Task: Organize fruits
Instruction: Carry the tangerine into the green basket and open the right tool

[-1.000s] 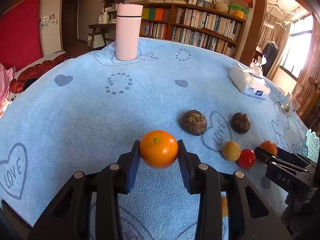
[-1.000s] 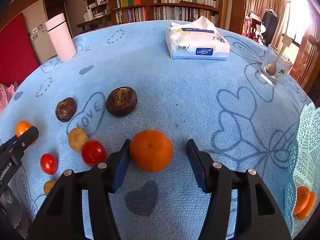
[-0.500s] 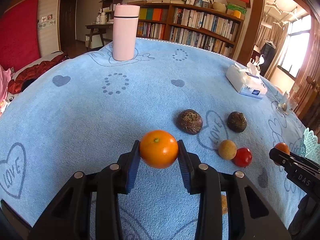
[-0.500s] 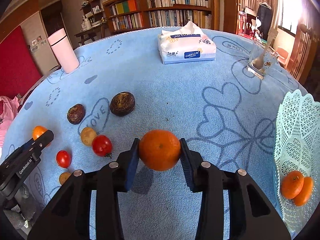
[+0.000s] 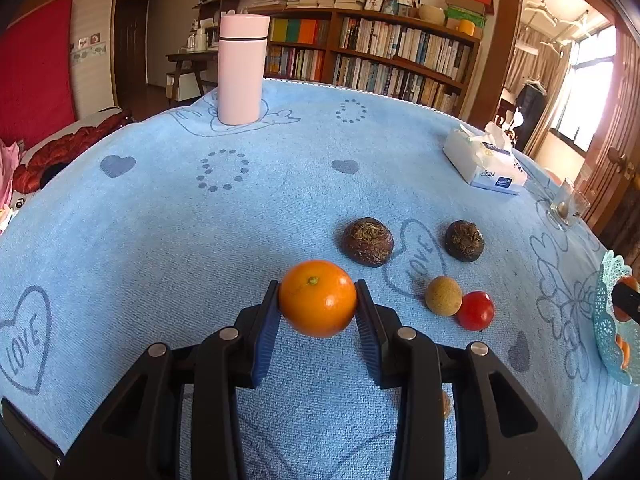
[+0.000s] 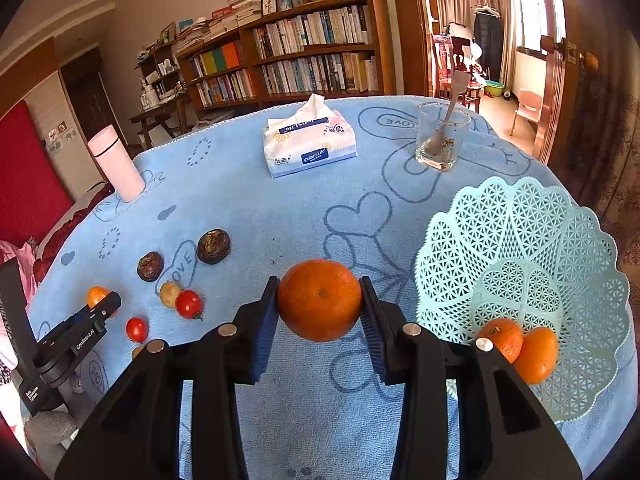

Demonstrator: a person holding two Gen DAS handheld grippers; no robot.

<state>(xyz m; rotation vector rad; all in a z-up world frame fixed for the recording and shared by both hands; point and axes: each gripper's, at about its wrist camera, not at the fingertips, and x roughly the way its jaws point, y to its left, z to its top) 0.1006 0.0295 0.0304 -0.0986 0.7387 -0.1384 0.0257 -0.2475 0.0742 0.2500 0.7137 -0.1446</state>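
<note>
My left gripper [image 5: 317, 309] is shut on a small orange [image 5: 317, 296] and holds it just above the blue cloth. My right gripper [image 6: 320, 307] is shut on a bigger orange [image 6: 319, 298], lifted off the cloth just left of the pale green lattice basket [image 6: 520, 232]. Two oranges [image 6: 500, 338] lie in the basket's near side. On the cloth lie two dark brown fruits [image 5: 367, 242], a tan fruit [image 5: 443, 295] and a red tomato [image 5: 476, 310]. A second tomato [image 6: 136, 329] sits near the left gripper's tip [image 6: 102, 310].
A pink flask [image 5: 242, 70] stands at the far left of the table. A tissue pack [image 6: 310, 148] and a glass with a spoon [image 6: 440, 140] stand at the back. The table's edge lies just beyond the basket on the right.
My right gripper shut on the bigger orange, lifted it and carried it right, up to the basket. The left gripper kept still with its orange.
</note>
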